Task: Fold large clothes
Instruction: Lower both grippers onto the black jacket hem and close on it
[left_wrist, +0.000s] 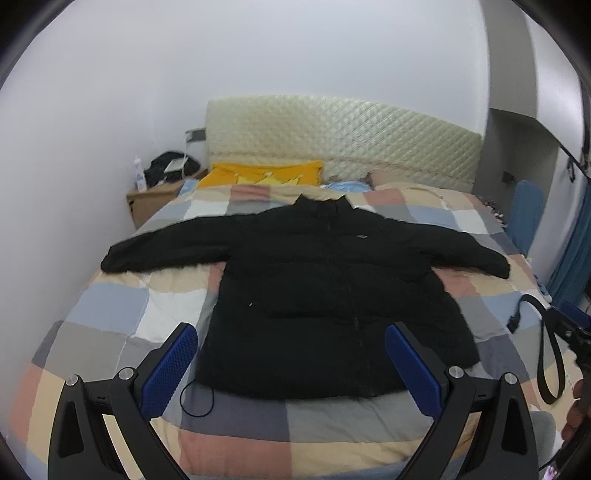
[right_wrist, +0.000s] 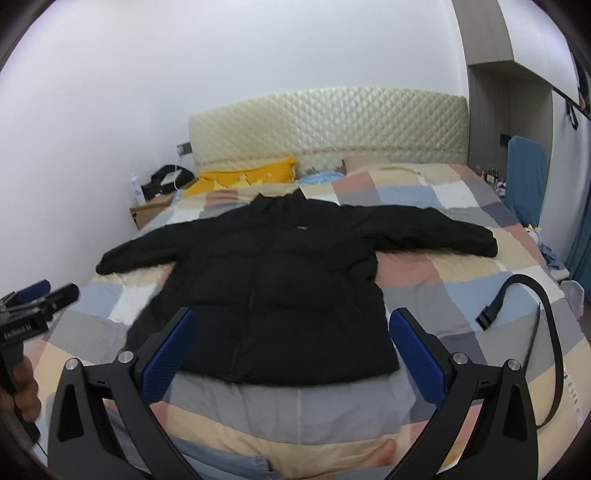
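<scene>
- Lying flat on the checkered quilt, sleeves spread out, is the black jacket
- left gripper is hovering wide open, holding nothing
- right gripper is doing the same, empty too

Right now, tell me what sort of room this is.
A bedroom, most likely: a bed with a quilted headboard and checked quilt, a yellow pillow, and a bedside table. The black jacket lies spread on it.
</scene>
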